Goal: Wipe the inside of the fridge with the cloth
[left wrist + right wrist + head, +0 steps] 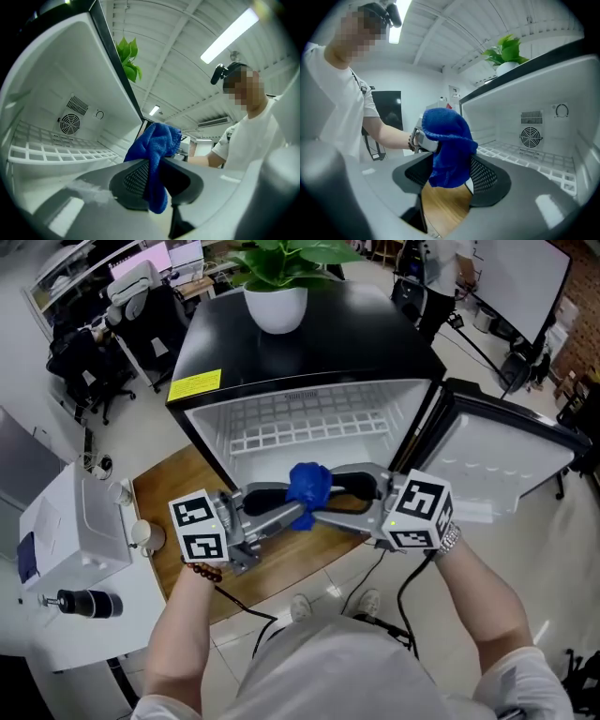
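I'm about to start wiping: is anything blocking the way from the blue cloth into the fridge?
Nothing visible does. The door is swung wide to the right, and the cloth, pinched in the left gripper, hangs just in front of the open fridge. Only a wire shelf sits inside.

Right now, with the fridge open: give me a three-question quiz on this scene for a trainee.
1. Which gripper is clamped on the blue terry cloth: A) left gripper, B) right gripper, C) both?
2. True or false: the white-lined door of the black-topped mini fridge stands open.
3. What stands on the fridge's top?
Key: 1. A; the right gripper's jaws stand apart around the cloth. 2. True. 3. A green leafy plant in a white pot.
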The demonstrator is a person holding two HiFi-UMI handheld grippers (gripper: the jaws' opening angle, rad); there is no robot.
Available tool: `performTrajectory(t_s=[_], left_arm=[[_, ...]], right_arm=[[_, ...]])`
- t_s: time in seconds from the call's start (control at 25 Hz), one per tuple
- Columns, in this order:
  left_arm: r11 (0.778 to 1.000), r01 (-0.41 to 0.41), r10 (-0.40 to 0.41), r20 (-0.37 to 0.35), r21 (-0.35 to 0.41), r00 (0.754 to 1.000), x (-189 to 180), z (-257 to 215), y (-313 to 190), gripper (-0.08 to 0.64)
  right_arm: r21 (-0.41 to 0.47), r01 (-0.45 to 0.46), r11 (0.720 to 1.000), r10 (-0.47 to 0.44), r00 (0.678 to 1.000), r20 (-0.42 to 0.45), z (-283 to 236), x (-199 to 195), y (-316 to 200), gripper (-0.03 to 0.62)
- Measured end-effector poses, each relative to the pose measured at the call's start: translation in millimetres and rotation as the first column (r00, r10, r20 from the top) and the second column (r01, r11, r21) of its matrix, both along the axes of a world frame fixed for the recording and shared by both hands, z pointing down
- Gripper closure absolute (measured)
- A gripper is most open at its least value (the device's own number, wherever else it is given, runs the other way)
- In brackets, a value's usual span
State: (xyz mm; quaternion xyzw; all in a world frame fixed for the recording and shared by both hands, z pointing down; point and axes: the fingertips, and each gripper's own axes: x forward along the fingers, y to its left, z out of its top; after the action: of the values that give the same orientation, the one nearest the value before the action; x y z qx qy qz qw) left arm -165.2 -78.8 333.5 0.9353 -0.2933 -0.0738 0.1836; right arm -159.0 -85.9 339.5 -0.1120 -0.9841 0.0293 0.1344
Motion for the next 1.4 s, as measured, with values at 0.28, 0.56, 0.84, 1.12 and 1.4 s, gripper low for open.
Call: performTrajectory(t_s=[0.28,0.56,0.84,1.12,1.4], left_arm=[[0.999,-0.012,0.012,0.008,-0.039,1.000,-18.5,9.8,16.3,0.490],[0.996,0.004,0.001,0.050,-0.091,0.999,-38.9,26.9,23.1,0.469],[0.985,0.161,-0.144,0.222,-0.061,0.964,-62.8,48.2,18.4,0.418],[0.932,0.362,-0.335,0.329,-0.023,0.883,-107.3,66.9,16.1,0.377],[0.817,0.575,-0.540,0.397,0.035,0.743,-157.5,78.4,16.2,0.380]], right_arm=[[0.006,0.089,0.996,-0.088,0.996,-0.003,6.4,-25.6,20.8,0.368],[-0.004,0.110,0.994,-0.110,0.994,0.003,20.2,-44.2,29.4,0.483],[0.003,0.039,0.999,-0.039,0.999,0.007,39.3,-64.3,21.9,0.508],[0.042,-0.073,0.996,0.074,0.996,-0.042,81.6,-86.4,-0.5,0.512],[0.083,-0.173,0.981,0.180,0.979,-0.092,128.1,-112.4,-20.3,0.512]])
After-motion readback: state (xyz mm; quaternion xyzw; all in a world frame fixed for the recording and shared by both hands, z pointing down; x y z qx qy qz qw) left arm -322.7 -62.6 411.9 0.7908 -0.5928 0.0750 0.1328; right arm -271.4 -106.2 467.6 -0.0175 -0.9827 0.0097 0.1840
